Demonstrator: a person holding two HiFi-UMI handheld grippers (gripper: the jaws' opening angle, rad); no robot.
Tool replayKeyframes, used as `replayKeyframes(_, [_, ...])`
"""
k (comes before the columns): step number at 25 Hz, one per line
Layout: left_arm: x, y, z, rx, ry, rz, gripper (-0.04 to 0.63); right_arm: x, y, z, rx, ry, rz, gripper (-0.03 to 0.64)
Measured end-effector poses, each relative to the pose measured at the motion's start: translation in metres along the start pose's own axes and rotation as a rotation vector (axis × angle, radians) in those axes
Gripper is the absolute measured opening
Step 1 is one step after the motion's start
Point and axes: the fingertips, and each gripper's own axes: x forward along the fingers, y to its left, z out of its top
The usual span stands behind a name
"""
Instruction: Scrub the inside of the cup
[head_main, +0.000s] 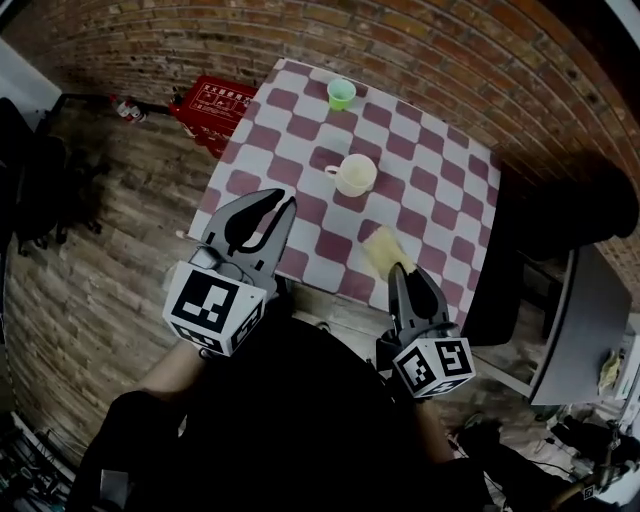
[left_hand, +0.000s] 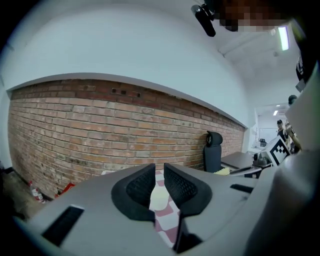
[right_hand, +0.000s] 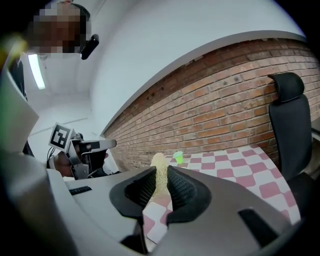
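Right gripper (head_main: 403, 272) clamps a yellow sponge pad (head_main: 381, 250); left gripper (head_main: 283, 205) jaws slightly apart, empty. Cream handled cup (head_main: 354, 176), centre of the checked table (head_main: 425, 150), awaits scrubbing.

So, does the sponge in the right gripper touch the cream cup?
Apart. The head view shows checkered cloth between the cup and the sponge held by the right gripper.

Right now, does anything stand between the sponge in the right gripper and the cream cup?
Nothing visible does. Only bare checkered cloth lies between the sponge and the cream cup; the green cup stands beyond it, out of the way.
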Motion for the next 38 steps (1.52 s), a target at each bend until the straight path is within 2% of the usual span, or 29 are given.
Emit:
replayKeyframes(4, [0.028,0.026,-0.007,-0.024,0.027,-0.071,0.064,0.032,-0.004,0.006,0.023,0.011,-0.062,0.075])
replayKeyframes(8, [0.048,0.049,-0.024,-0.043,0.097,-0.158,0.064,0.067,-0.018,0.018,0.010,0.057,-0.129,0.075])
replayKeyframes(11, [0.058,0.060,-0.045,-0.005,0.152,-0.216,0.064,0.091,-0.031,0.021,-0.009,0.110,-0.175,0.075])
replayKeyframes(14, [0.068,0.074,-0.063,0.051,0.173,-0.221,0.064,0.115,-0.042,0.024,-0.025,0.146,-0.206,0.075])
replayKeyframes(16, [0.076,0.080,-0.074,0.060,0.183,-0.227,0.064,0.129,-0.046,0.026,-0.042,0.171,-0.209,0.075])
replayKeyframes(19, [0.088,0.084,-0.086,0.060,0.197,-0.237,0.064,0.151,-0.049,0.021,-0.091,0.246,-0.168,0.075])
replayKeyframes(23, [0.115,0.085,-0.099,0.135,0.227,-0.242,0.069,0.184,-0.057,0.012,-0.141,0.357,-0.080,0.075])
replayKeyframes(27, [0.140,0.072,-0.132,0.192,0.322,-0.275,0.123,0.210,-0.071,-0.002,-0.190,0.442,-0.031,0.075])
replayKeyframes(29, [0.153,0.069,-0.145,0.237,0.367,-0.281,0.123,0.223,-0.077,-0.010,-0.257,0.492,-0.018,0.075])
replayKeyframes(34, [0.189,0.068,-0.174,0.312,0.449,-0.274,0.123,0.248,-0.082,-0.034,-0.514,0.629,0.030,0.075])
replayKeyframes(38, [0.216,0.067,-0.201,0.398,0.518,-0.289,0.123,0.263,-0.083,-0.046,-0.551,0.711,0.060,0.075])
